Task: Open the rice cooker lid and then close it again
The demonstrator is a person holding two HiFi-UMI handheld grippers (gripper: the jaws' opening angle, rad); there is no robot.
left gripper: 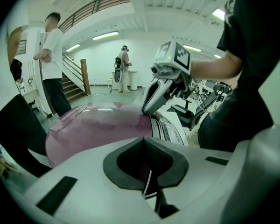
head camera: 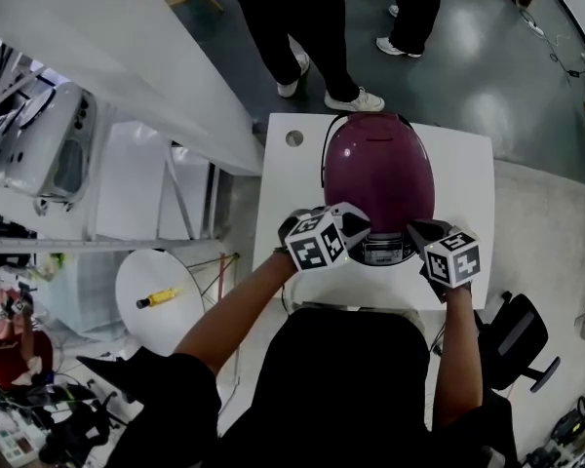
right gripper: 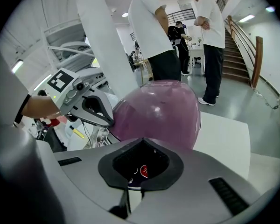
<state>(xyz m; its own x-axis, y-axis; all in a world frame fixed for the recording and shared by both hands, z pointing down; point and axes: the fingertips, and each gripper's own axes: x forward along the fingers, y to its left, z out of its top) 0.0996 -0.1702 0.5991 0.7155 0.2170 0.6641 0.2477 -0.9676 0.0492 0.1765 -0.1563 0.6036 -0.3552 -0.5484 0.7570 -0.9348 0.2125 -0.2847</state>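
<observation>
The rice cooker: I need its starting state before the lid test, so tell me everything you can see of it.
The rice cooker is a rounded appliance with a glossy purple domed lid, down and closed, and a silvery control panel at its near front. It stands upright on a white table. The left gripper and the right gripper, both shut, have their tips at the lid's front edge, one on each side of the panel, apparently touching it.
</observation>
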